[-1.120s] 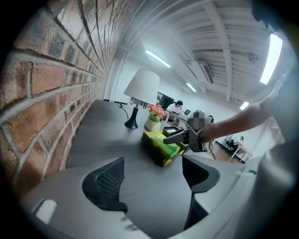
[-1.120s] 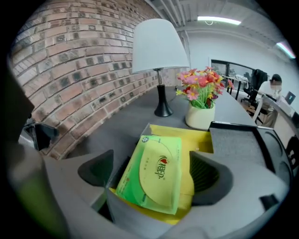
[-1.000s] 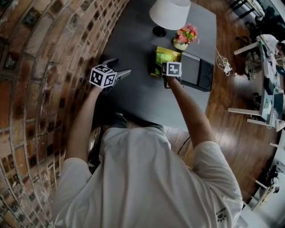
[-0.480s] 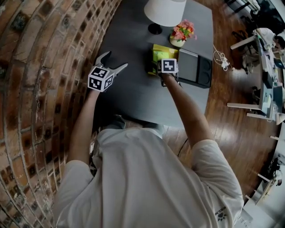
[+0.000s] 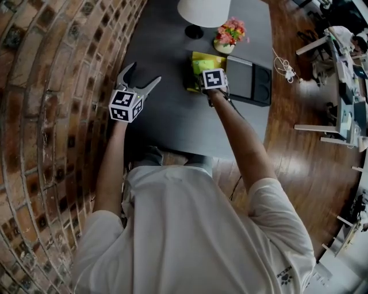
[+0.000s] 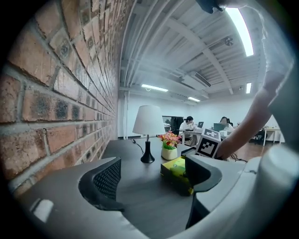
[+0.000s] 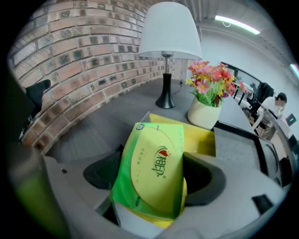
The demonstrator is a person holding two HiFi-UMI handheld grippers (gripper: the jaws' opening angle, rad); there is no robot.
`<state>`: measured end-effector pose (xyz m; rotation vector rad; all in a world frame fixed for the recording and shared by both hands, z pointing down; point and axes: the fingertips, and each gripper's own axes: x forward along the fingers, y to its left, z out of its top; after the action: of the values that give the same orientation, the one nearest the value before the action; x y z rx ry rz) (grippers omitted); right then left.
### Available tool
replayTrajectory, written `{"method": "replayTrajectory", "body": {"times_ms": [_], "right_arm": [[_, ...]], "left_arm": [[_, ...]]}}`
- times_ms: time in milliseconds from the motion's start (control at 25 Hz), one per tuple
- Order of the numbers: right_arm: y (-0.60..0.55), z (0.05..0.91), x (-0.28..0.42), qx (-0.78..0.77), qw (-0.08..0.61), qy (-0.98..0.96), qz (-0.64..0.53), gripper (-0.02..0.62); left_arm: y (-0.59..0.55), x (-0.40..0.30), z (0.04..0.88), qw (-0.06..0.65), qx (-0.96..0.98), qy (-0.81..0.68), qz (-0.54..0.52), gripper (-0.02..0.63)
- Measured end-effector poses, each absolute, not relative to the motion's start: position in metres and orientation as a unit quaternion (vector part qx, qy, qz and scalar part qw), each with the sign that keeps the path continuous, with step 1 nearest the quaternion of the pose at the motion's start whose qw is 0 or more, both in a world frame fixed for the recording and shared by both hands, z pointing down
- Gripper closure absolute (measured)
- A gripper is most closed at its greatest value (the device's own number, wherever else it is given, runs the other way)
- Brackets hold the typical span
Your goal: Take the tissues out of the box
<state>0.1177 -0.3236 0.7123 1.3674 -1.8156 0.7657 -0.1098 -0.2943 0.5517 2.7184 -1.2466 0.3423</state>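
On the dark table (image 5: 167, 115), in the yellow box (image 7: 202, 136): one green tissue pack (image 7: 152, 158), tilted up out of the opening. Judged light, soft and squashy, with a slick film wrap; best held gently across its long sides. The right gripper (image 7: 156, 181) was reached forward on an outstretched arm, jaws closing on the pack, pads apparently touching both sides. The left gripper (image 5: 141, 76) hovered by the brick wall (image 5: 57, 86), jaws wide apart, empty.

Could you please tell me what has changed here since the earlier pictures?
The right gripper stays at the box, and its jaws are closing on the tissue pack, which stands tilted between them. The left gripper has drifted slightly away from the box and its jaws have spread wider, with nothing between them. The box, lamp and flowers stayed where they were.
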Motion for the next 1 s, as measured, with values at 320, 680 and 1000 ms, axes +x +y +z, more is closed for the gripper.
{"method": "replayTrajectory", "body": {"times_ms": [320,680,1000], "right_arm": [[-0.32,0.65,0.103,0.537,0.285,-0.757,0.24,0.171],[-0.283,0.56,0.109,0.554,0.182,-0.796,0.161,0.171],[-0.235,0.47,0.164,0.606,0.049,-0.786,0.109,0.17]], "left_arm": [[-0.279,-0.093,0.536,0.072,0.909,-0.397,0.103,0.196],[-0.262,-0.071,0.498,0.059,0.917,-0.388,0.071,0.196],[-0.246,-0.052,0.459,0.019,0.92,-0.389,0.048,0.199]]}}
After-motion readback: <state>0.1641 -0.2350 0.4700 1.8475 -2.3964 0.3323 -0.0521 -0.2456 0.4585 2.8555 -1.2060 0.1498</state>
